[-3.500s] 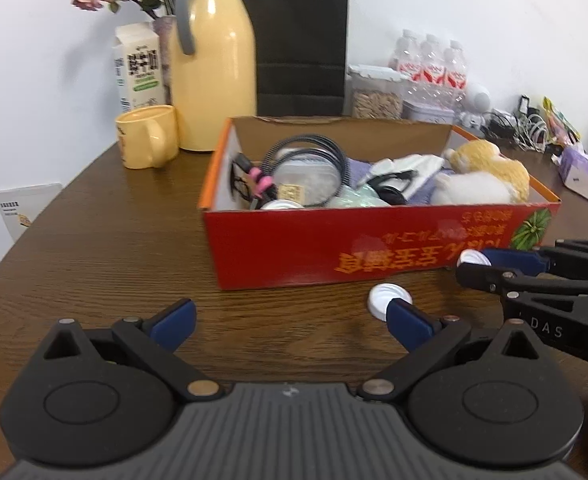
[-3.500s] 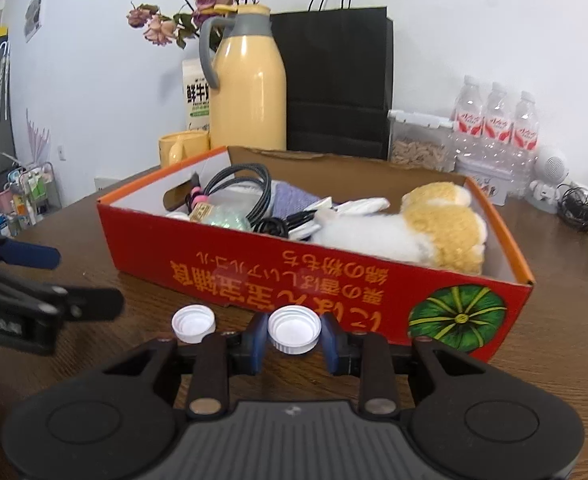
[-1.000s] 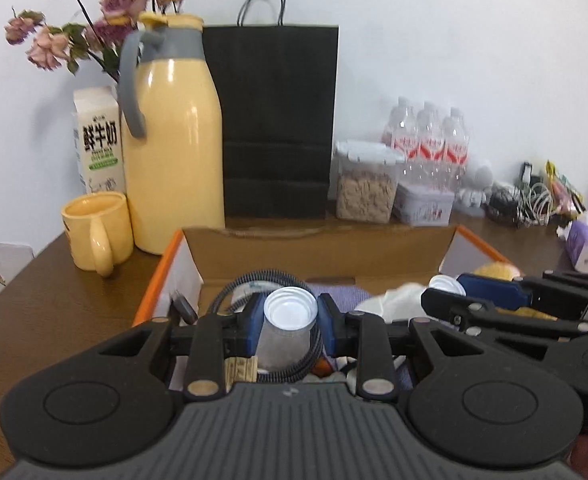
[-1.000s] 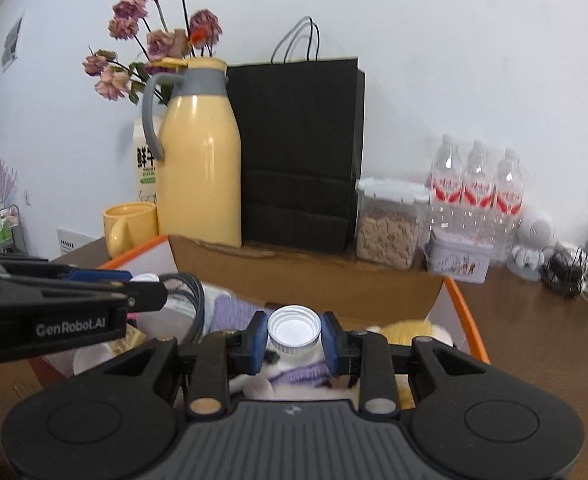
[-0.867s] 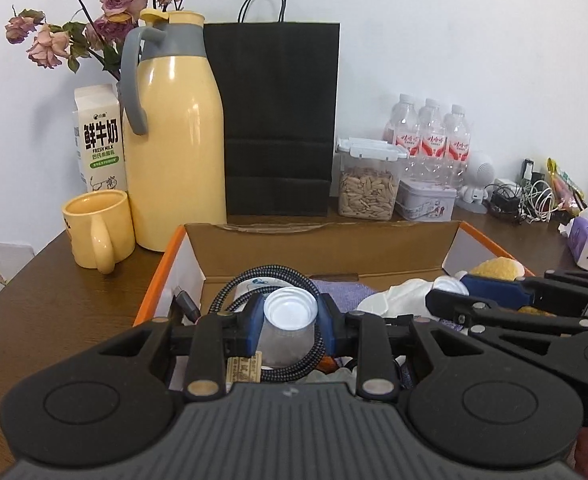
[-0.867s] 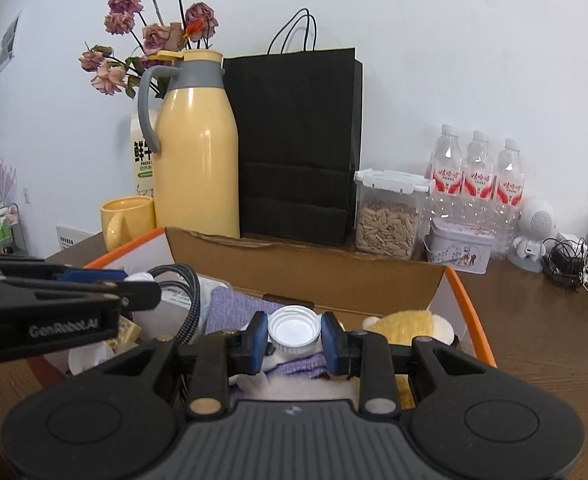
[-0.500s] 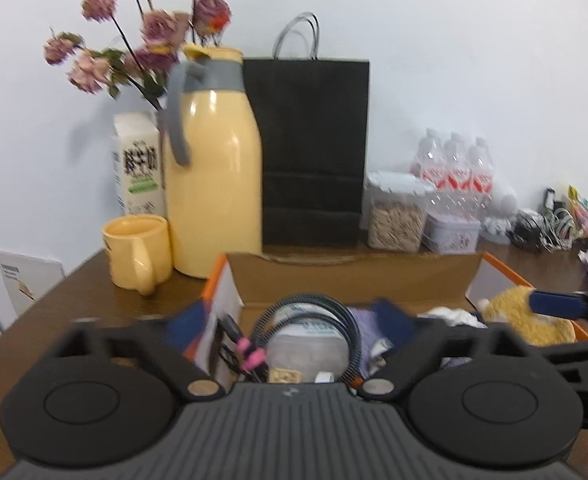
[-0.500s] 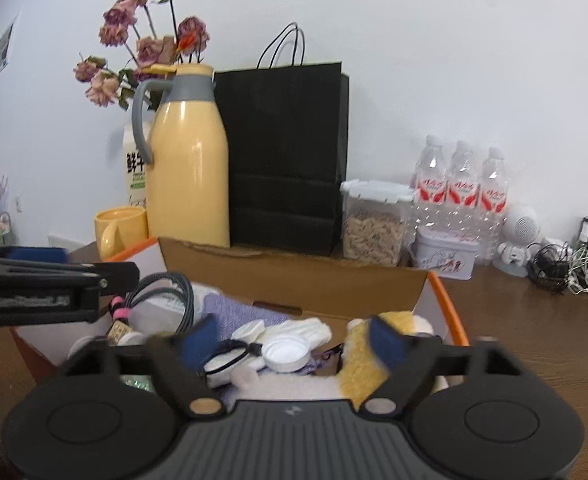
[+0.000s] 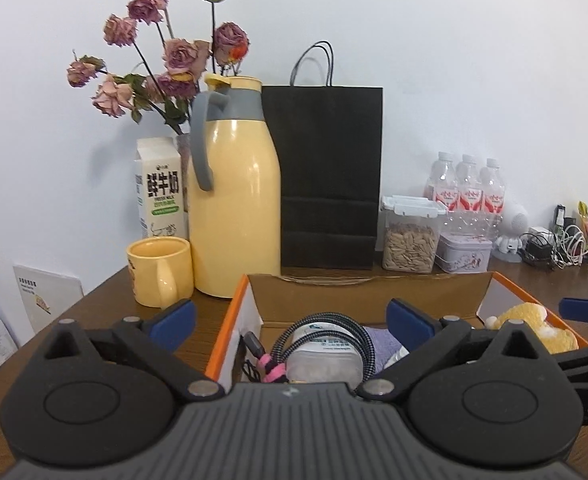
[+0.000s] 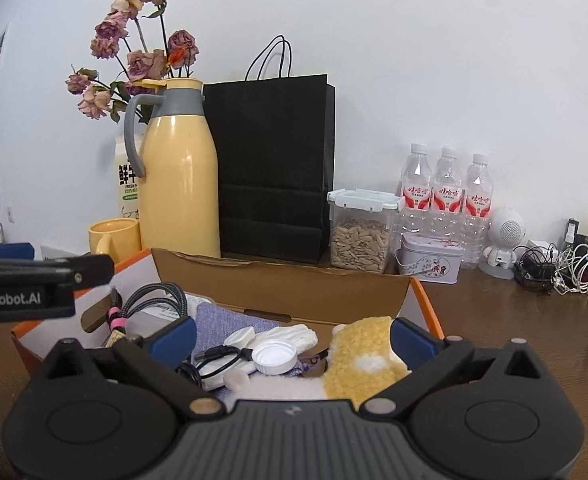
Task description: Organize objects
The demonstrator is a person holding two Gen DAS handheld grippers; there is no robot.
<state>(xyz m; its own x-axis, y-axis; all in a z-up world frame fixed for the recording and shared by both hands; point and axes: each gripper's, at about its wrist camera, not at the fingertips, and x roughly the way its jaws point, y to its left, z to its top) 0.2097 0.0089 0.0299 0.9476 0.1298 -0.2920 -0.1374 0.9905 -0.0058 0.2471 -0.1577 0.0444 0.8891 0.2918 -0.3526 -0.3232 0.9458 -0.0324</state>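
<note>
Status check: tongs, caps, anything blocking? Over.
Left tongs open, empty, over the box. Right tongs open, empty. One white cap lies in the box; the other not visible. Nothing blocking.

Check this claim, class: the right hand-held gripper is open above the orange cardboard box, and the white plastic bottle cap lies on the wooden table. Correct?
Not quite. The right wrist view shows the right hand-held gripper open above the orange cardboard box, but the white plastic bottle cap lies inside the box.

Beyond the left claw (image 9: pixel 289 324), a yellow thermos (image 9: pixel 235 208), black paper bag (image 9: pixel 328 176), milk carton (image 9: pixel 159 192), yellow mug (image 9: pixel 159 272) and dried roses (image 9: pixel 165 68) are seen on the tabletop (image 9: pixel 105 304).
</note>
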